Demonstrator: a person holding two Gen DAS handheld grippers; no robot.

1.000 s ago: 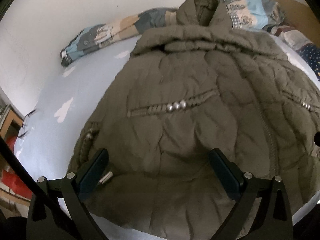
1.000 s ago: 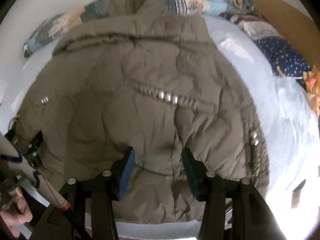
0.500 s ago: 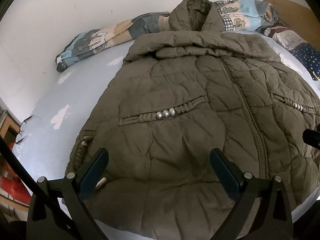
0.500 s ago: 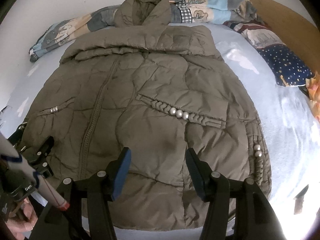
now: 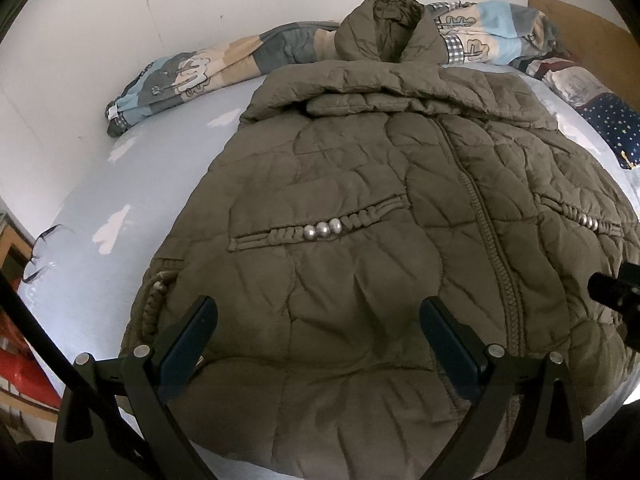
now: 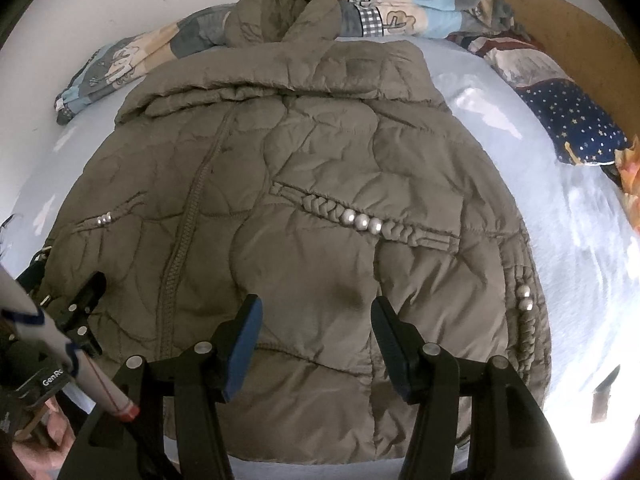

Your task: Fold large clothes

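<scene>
An olive-green quilted hooded jacket [image 5: 360, 216] lies flat and front-up on a light blue bed sheet [image 5: 120, 200], hood at the far end and hem toward me. It also shows in the right wrist view [image 6: 304, 200]. Its sleeves appear folded across the chest below the hood. My left gripper [image 5: 318, 334] is wide open and empty, held above the jacket's lower left part. My right gripper [image 6: 316, 334] is open and empty above the lower right part. The left gripper also shows at the left edge of the right wrist view [image 6: 80, 312].
A patchwork quilt [image 5: 192, 72] lies bunched along the white wall behind the hood. A navy star-print pillow [image 6: 576, 120] and a striped one lie at the right, by a wooden headboard [image 6: 568, 28]. Red items [image 5: 20, 376] sit beside the bed at the left.
Both grippers have pulled back and up from the jacket, so more of it shows. The right gripper's jaws have spread wider. The jacket lies flatter.
</scene>
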